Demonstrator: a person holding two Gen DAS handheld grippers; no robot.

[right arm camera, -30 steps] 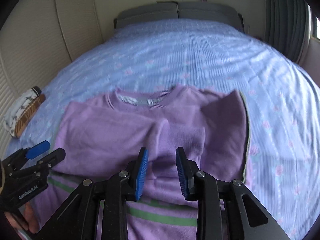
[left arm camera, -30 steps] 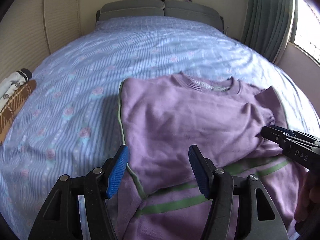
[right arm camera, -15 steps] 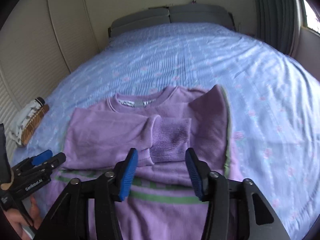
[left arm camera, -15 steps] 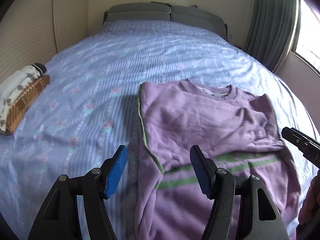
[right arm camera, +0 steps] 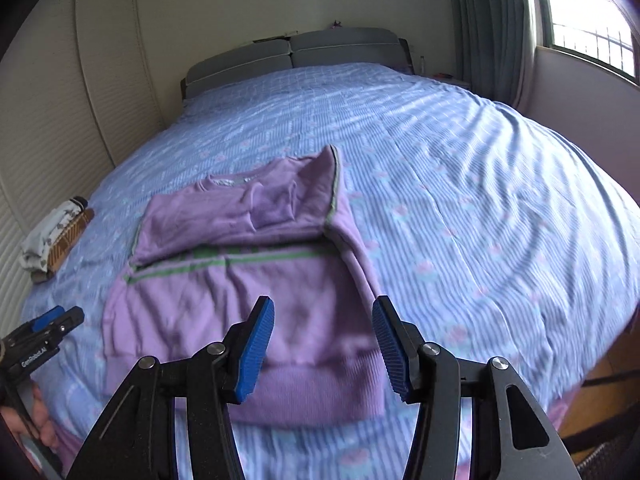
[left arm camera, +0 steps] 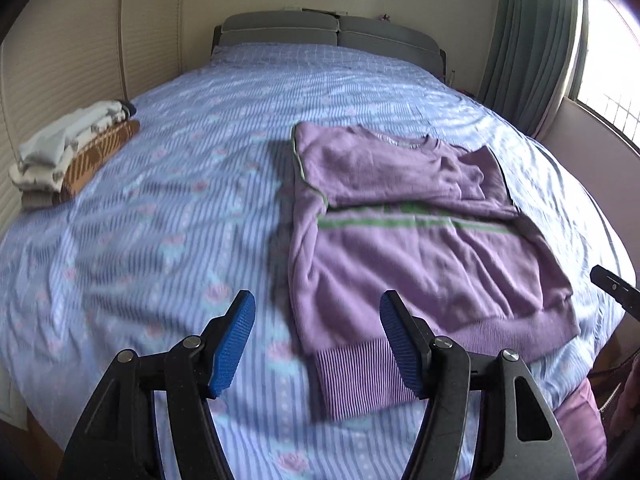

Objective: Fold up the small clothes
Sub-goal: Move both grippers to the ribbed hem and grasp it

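A purple sweatshirt (left arm camera: pixel 420 248) w/ green stripes is seen lying flat on the blue striped bedspread (left arm camera: pixel 168 216), right of centre in the left wrist view, centre-left in the right wrist view (right arm camera: pixel 240 280). Both sleeves are folded in across the chest; the neckline is pointed toward the grey headboard (left arm camera: pixel 328 34) at the top of the frame. The ribbed hem is laid nearest the cameras, close to the near bed edge.

The left gripper (left arm camera: pixel 318 344) is held spread, nothing between the blue pads; the hem's left corner is seen below the gap, not touched. The right gripper (right arm camera: pixel 322 348) is likewise held apart, empty, over the hem's right part, w/ no contact visible. Its black tip is also caught at the right edge of the left wrist view.

A folded pile of clothes (left arm camera: pixel 72 152), white over brown plaid, is placed at the left bed edge, well apart from the sweatshirt. Wide bare bedspread is left open to the left of the sweatshirt, to its right, and beyond it toward the headboard. A curtain (left arm camera: pixel 532 44) and window (left arm camera: pixel 612 48) are seen upper right.
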